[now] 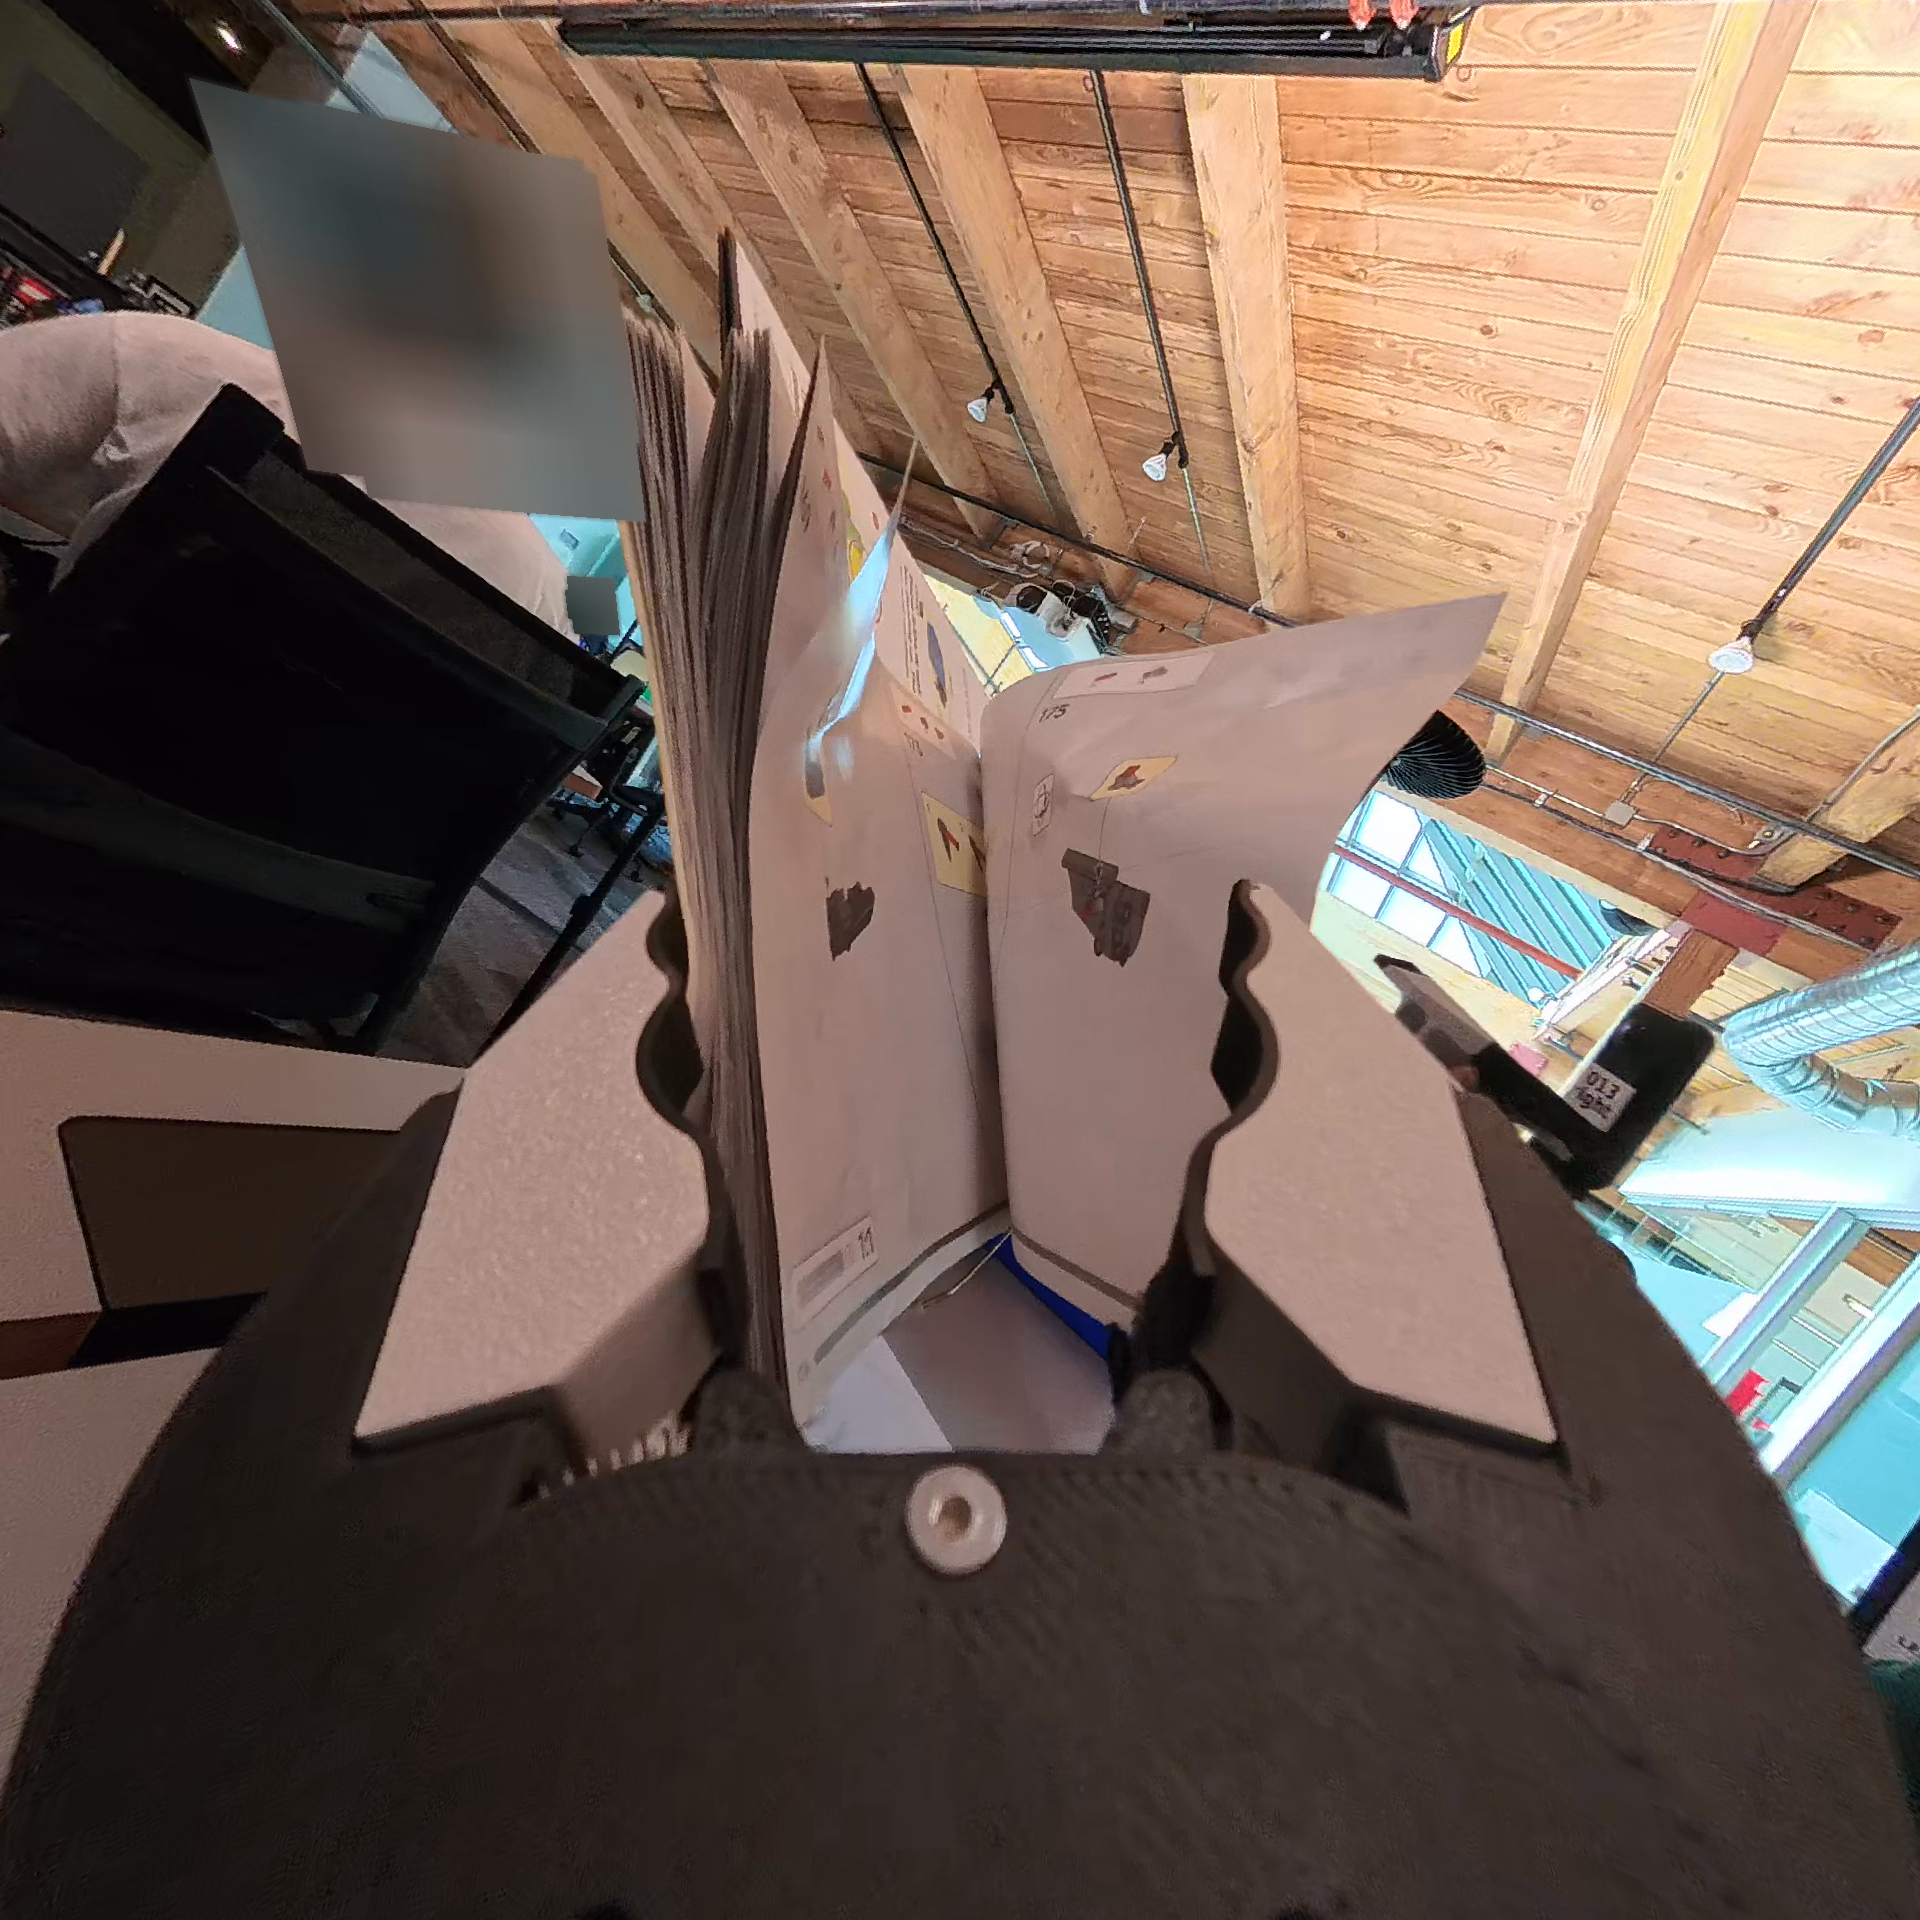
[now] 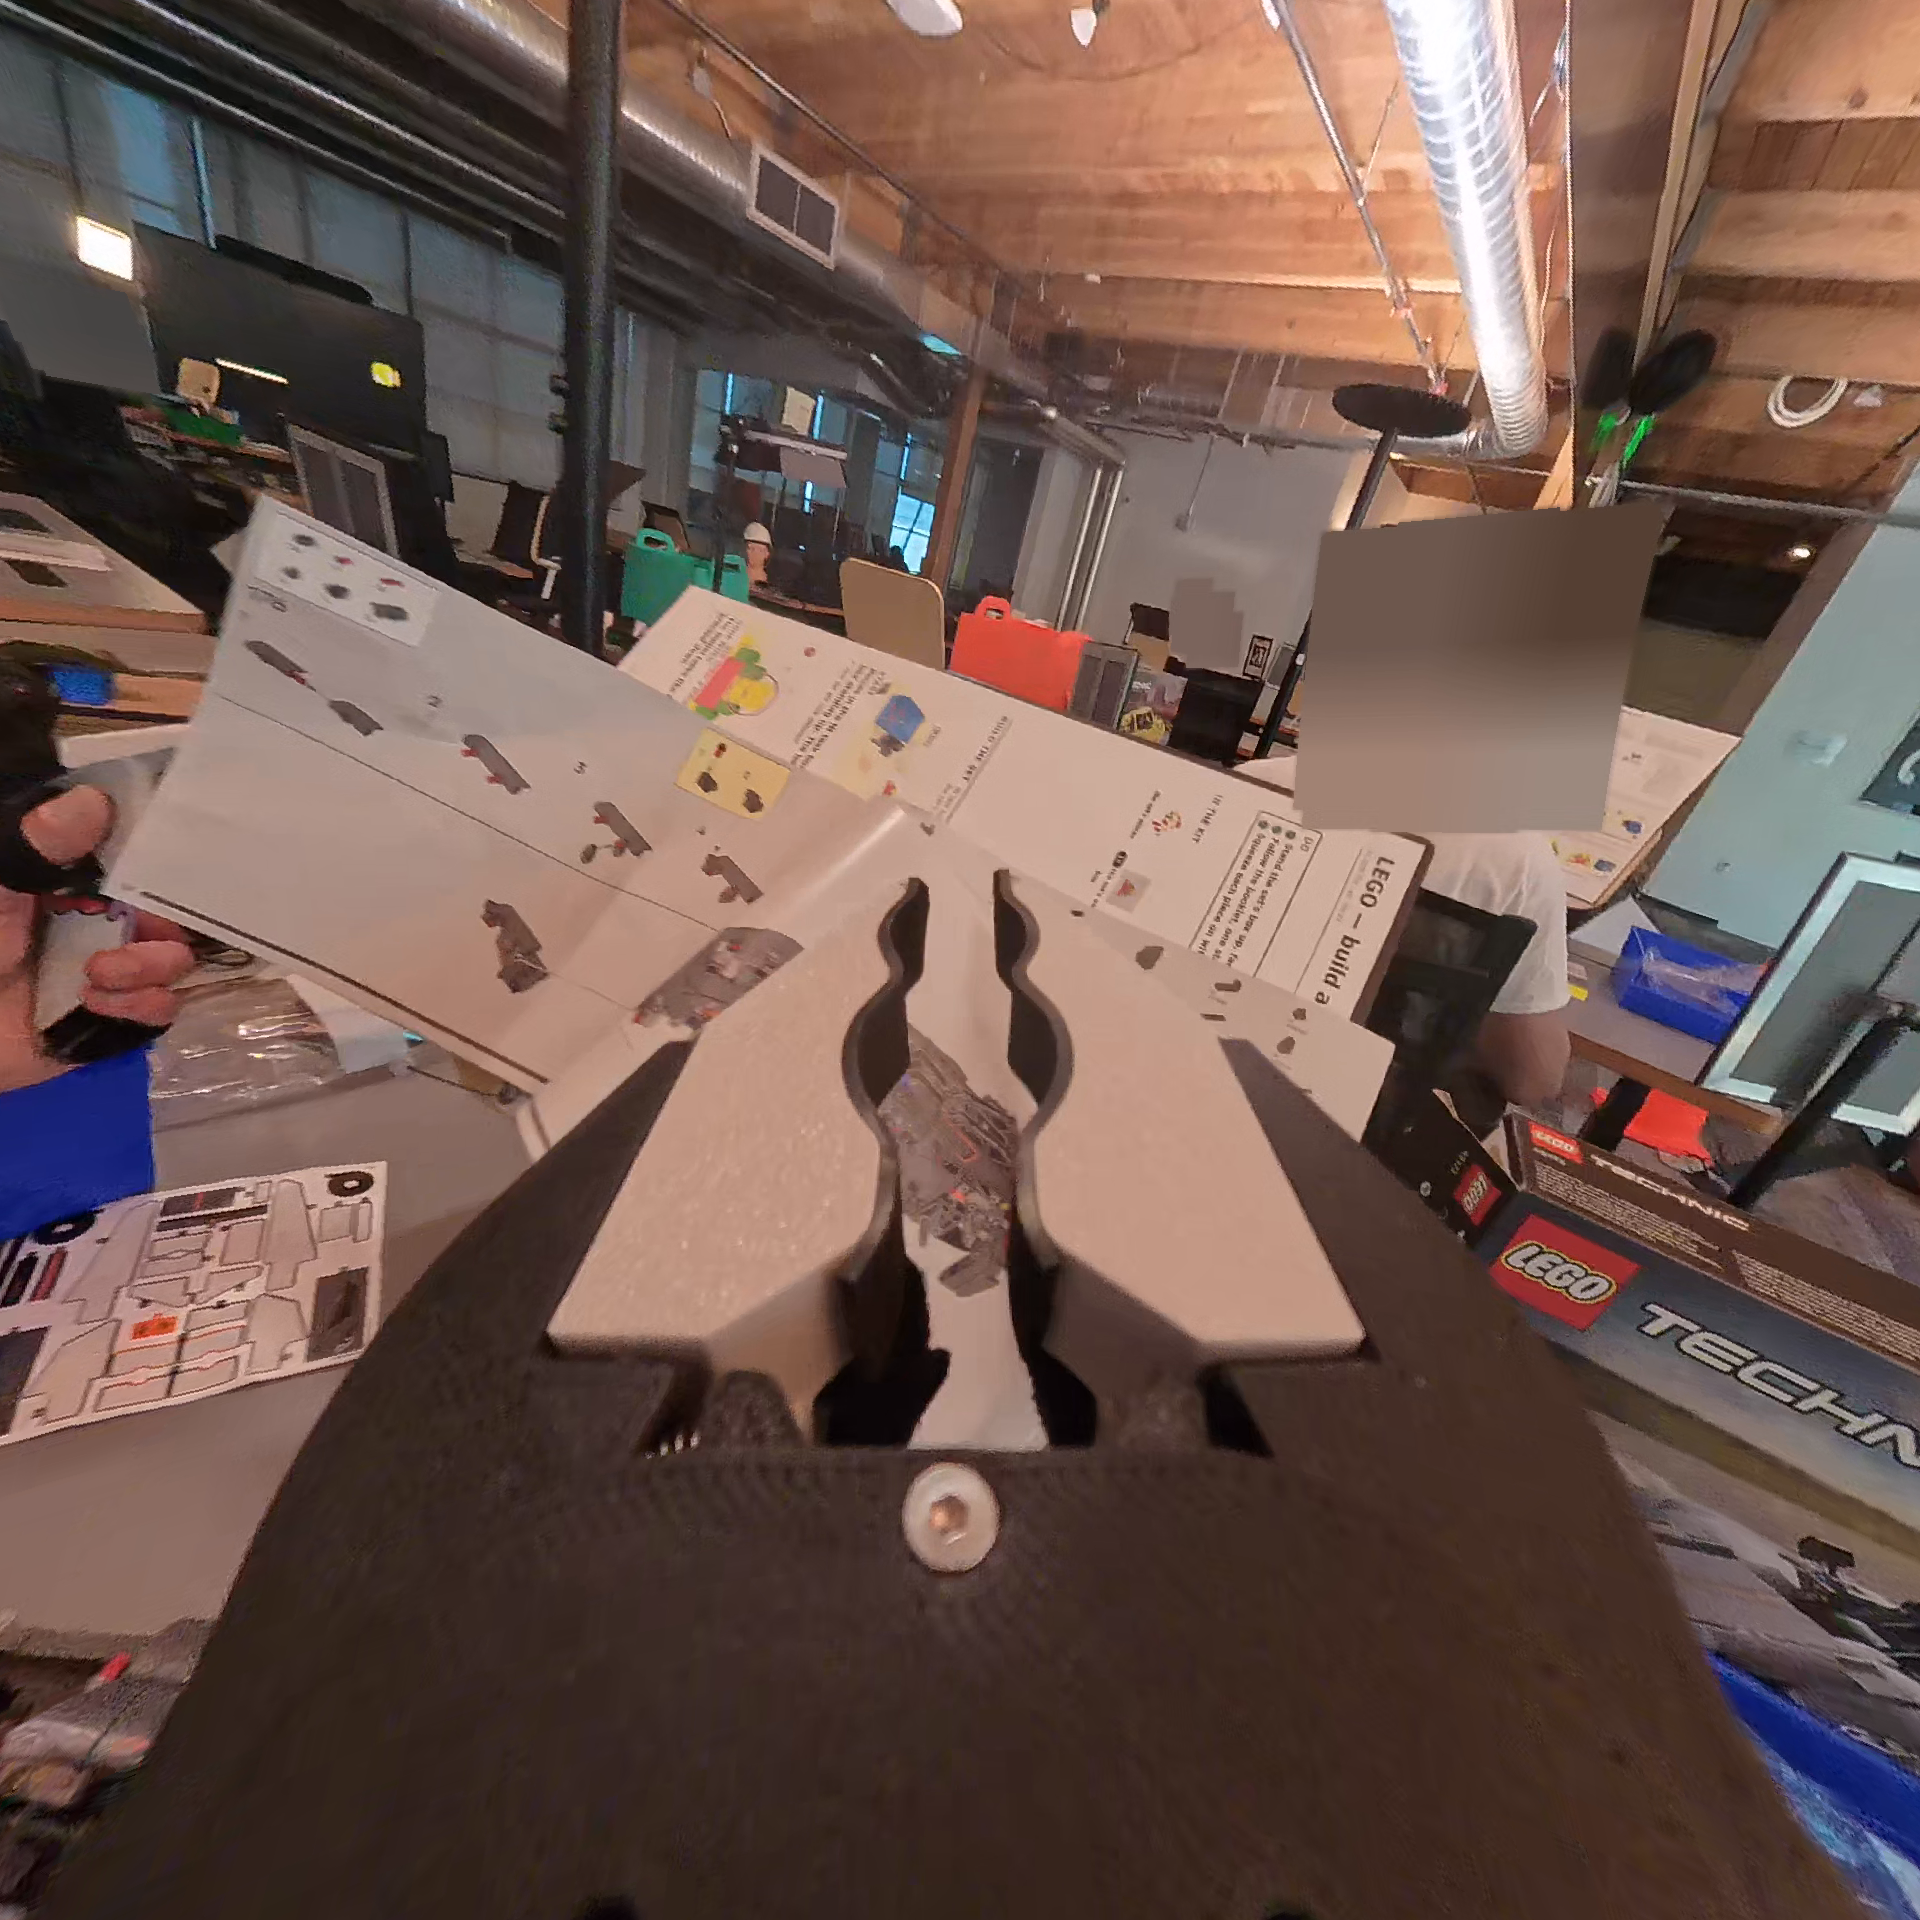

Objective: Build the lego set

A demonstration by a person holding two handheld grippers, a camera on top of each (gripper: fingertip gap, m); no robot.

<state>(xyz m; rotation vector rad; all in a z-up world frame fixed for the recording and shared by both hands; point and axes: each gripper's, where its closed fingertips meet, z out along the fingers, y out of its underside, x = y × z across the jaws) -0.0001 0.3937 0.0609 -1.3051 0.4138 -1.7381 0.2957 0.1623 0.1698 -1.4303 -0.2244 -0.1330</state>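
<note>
instruction booklet (image 1: 883, 987) stands upright between the left gripper (image 1: 951, 935) fingers, jaws wide, pages fanned, lower edge hidden behind the claw body. right gripper (image 2: 956, 904) jaws narrow, with booklet page (image 2: 468, 790) behind them; cannot tell if pinched. one sticker sheet (image 2: 177, 1288) on table (image 2: 156, 1507), one lego box (image 2: 1704, 1278) cut off at right.
</note>
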